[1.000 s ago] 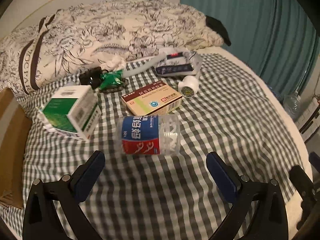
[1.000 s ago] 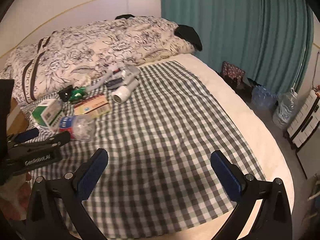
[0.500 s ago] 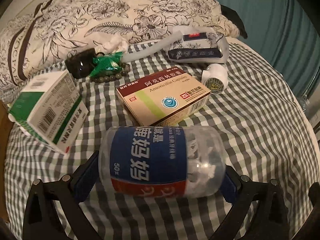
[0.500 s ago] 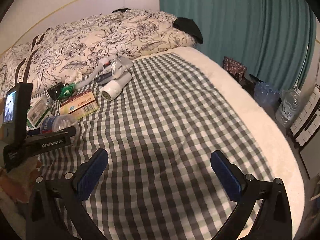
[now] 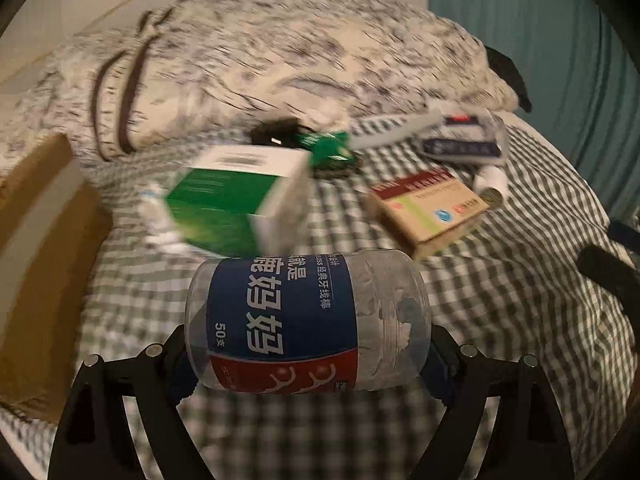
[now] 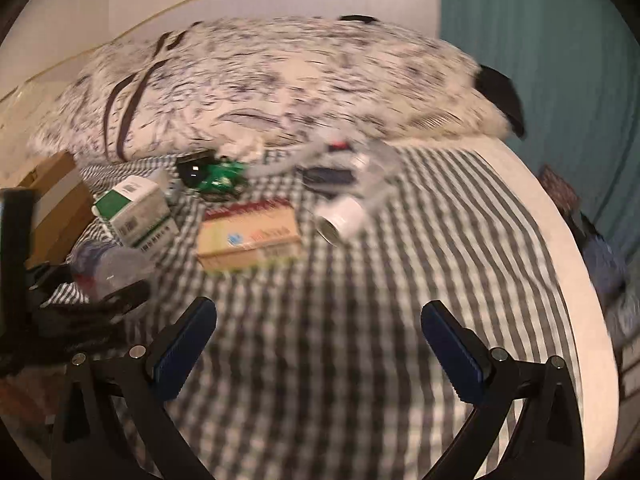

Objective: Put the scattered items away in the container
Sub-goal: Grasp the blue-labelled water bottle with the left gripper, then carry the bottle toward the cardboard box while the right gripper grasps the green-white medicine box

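A clear jar (image 5: 308, 324) with a blue and red label lies crosswise between the jaws of my left gripper (image 5: 308, 360). The jaws are closing, and their pads press on both of its ends. In the right wrist view the same jar (image 6: 116, 272) sits at the far left. The brown cardboard box (image 5: 36, 240) stands at the left of the bed. My right gripper (image 6: 318, 344) is open over bare checked cloth with nothing between its fingers. Beyond it lie a tan medicine box (image 6: 248, 236), a white bottle (image 6: 340, 220) and a green and white carton (image 6: 136, 212).
Further back lie a green packet (image 5: 328, 152), a dark round item (image 5: 276, 128) and a clear pouch (image 5: 464, 140), against the floral quilt (image 5: 280, 60). A teal curtain (image 6: 540, 60) hangs at the right. The bed's white edge (image 6: 572, 280) drops to a cluttered floor.
My left gripper moved in around the jar, closed onto its ends and swung left with it towards the cardboard box. My right gripper moved closer to the scattered items, still open.
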Demonstrator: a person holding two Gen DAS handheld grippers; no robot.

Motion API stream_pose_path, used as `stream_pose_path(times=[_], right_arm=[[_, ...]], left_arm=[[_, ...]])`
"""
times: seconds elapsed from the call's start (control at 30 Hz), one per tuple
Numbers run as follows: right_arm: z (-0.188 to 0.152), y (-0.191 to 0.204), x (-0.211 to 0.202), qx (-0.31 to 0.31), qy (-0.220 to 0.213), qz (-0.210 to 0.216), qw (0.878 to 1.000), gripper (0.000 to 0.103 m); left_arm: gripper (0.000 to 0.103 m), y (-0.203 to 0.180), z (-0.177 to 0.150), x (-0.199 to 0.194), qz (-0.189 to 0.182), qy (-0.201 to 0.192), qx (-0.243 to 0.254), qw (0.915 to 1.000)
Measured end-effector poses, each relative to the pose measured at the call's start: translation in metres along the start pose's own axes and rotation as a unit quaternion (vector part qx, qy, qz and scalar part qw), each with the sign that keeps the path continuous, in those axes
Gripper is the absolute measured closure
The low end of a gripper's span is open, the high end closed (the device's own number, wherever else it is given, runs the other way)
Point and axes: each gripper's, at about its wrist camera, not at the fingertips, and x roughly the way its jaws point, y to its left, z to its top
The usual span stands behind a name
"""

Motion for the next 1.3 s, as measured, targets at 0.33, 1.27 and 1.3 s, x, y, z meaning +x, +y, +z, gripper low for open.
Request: stream_pose_path(times=[0.33,1.27,1.3], right_arm=[[0.039,0.11,0.023,-0.057,-0.024,0.072,0.995,0.0],[0.08,0.223,0.157,-0.356,0.078,0.199,0.91,0.003],[0.077,0.226,0.159,-0.35,0.083,0.194,0.913,0.011]], left_arm=[[0.014,0.068,0.003,-0.034,0.083,-0.02,-0.024,0.9961],[0.014,0.118,-0.019,-0.011,0.088,0.015,-0.072,0.9934],[0.014,0.118,-0.019,-0.012,0.089,0.015,-0.073,0.9933]])
